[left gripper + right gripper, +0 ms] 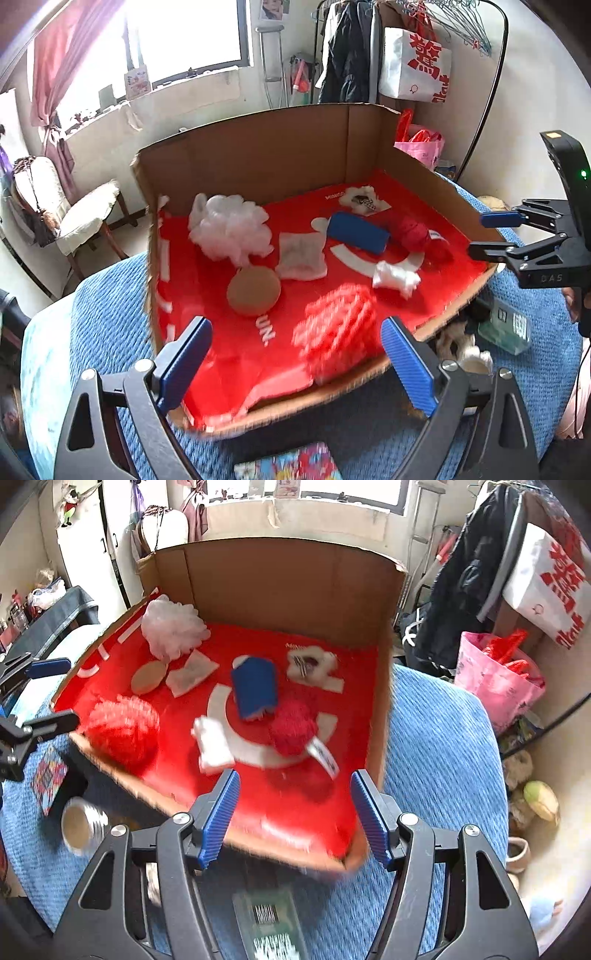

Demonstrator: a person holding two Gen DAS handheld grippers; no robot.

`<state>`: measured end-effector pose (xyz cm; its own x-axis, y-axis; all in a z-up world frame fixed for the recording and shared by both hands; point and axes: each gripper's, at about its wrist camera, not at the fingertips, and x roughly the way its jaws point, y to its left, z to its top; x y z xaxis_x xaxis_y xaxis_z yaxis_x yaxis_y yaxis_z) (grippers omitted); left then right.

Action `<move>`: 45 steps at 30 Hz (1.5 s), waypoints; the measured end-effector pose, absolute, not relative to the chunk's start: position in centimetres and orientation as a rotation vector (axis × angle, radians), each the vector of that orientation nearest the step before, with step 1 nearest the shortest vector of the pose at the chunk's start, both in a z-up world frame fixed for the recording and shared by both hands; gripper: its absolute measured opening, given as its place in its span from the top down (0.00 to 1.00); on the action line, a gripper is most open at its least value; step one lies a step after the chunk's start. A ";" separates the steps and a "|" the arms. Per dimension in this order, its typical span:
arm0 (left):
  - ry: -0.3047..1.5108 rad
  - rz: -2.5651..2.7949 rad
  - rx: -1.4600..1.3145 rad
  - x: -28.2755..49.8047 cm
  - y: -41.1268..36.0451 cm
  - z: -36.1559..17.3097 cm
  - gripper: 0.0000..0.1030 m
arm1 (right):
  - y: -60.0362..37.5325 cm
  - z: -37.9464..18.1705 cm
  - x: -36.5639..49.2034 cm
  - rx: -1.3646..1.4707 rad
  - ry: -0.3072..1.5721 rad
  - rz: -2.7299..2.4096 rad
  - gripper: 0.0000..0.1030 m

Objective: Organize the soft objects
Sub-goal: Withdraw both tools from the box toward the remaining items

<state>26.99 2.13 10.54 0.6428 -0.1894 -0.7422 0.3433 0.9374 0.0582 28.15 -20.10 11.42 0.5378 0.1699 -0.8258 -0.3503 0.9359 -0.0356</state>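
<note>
A cardboard box (258,147) lined in red lies on a blue bedcover. It holds a white mesh pouf (229,229), a tan round sponge (253,291), a pale cloth pad (301,256), a blue sponge block (356,232), a red yarn ball (293,723), a white wad (395,277) and a red-and-white knitted piece (336,336). My left gripper (295,354) hovers open over the box's near edge, just short of the knitted piece. Over the near right corner my right gripper (294,797) is open, with nothing between its pads.
A small white fluffy item (312,662) lies near the box's back wall. On the bedcover in front are a green carton (269,923), a patterned pack (50,775) and a round tin (79,825). A pink bag (495,679) and a clothes rack stand to the right.
</note>
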 end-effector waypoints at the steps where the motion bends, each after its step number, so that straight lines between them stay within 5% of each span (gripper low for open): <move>1: 0.814 -0.301 0.202 26.6 2.3 10.4 0.06 | -20.4 11.4 27.5 -0.204 0.951 0.310 0.38; 16: 0.651 -0.249 0.071 15.8 5.1 10.3 0.01 | -21.4 12.3 16.3 -0.176 0.793 0.319 0.22; 42: 0.659 -0.318 0.029 7.7 -0.2 5.3 0.00 | -19.0 8.0 8.9 -0.095 0.761 0.341 0.20; 45: 0.686 -0.379 0.023 8.5 -0.8 5.0 0.07 | -19.5 8.6 10.4 -0.079 0.761 0.431 0.20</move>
